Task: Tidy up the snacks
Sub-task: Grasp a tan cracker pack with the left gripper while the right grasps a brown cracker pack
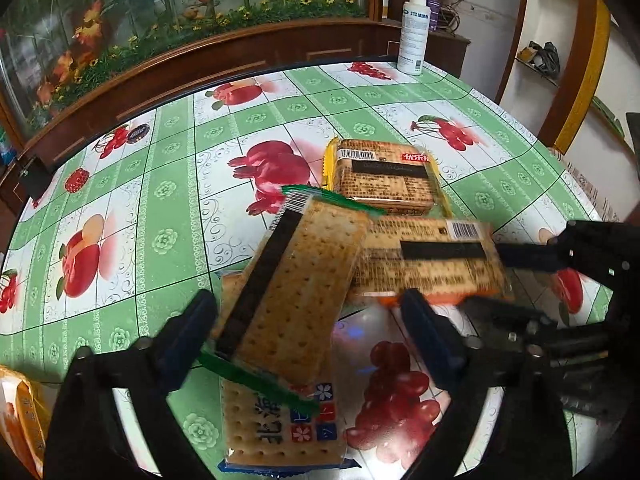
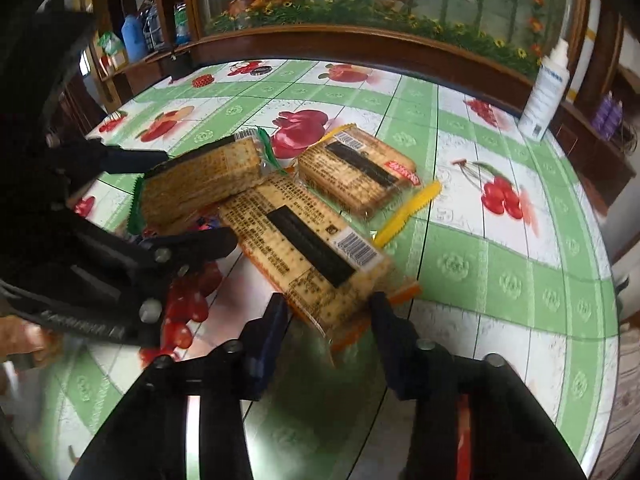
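Grippers first: your left gripper (image 1: pixel 308 320) reaches in low over the table with its fingers spread wide, and the green-edged cracker pack (image 1: pixel 296 280) sits tilted between them, its far end propped up; the blur leaves it unclear whether either pad touches the wrapper, so you hold nothing firmly there. Your right gripper (image 2: pixel 328 312) comes in from the other side, its jaws parted on either flank of the orange-edged cracker pack (image 2: pixel 308 248), and motion blur keeps you from telling whether they pinch it or merely bracket it. That orange-edged pack leans against the green-edged one, and beyond both lies the yellow-edged cracker pack (image 2: pixel 360 176), flat on the cloth, label side up. Under your left gripper a blue-edged cracker pack (image 1: pixel 280 428) lies flat, partly covered by the green-edged one, and an orange wrapper (image 1: pixel 20 420) peeks in at the lower left. Everything rests on a round table (image 1: pixel 168 160) covered in a green-and-white fruit-print cloth. At its far edge stands a white spray bottle (image 1: pixel 414 36), with a dark wooden cabinet and a painted floral glass panel (image 1: pixel 180 12) behind.
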`<state>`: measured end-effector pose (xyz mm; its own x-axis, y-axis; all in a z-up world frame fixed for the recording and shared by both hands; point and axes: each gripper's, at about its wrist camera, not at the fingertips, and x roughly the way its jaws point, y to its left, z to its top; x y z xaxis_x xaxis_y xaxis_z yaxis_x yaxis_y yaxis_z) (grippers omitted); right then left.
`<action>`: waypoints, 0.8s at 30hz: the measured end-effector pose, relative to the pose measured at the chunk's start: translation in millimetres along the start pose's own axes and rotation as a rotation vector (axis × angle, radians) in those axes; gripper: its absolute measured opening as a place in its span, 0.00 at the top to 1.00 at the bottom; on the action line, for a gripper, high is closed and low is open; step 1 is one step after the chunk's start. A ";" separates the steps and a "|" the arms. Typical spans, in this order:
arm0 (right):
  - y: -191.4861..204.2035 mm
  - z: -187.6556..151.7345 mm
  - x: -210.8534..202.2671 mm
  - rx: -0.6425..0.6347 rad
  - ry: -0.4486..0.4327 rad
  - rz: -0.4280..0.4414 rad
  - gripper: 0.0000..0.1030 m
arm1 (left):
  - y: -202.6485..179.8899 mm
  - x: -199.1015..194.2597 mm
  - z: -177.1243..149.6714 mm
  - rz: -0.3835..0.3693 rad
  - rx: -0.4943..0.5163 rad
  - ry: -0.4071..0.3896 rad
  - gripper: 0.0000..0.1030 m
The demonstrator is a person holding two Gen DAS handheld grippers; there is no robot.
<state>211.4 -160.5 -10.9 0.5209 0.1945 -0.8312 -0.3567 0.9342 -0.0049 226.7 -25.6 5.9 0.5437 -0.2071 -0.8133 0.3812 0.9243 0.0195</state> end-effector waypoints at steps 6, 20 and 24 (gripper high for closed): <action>-0.1 8.8 -5.3 -0.097 -0.104 -0.010 0.33 | 9.2 -6.4 8.7 -0.039 -0.029 -0.012 0.54; 27.1 30.3 12.8 -0.262 -0.022 0.005 0.55 | 12.9 1.3 13.1 -0.032 -0.059 0.006 0.55; 16.9 21.9 1.1 -0.174 -0.024 0.046 0.74 | 12.6 -8.8 4.8 -0.016 -0.051 -0.010 0.56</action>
<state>222.9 -138.0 0.3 0.5185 0.2448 -0.8193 -0.5086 0.8585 -0.0653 230.3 -13.7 16.1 0.5452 -0.2246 -0.8077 0.3512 0.9360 -0.0232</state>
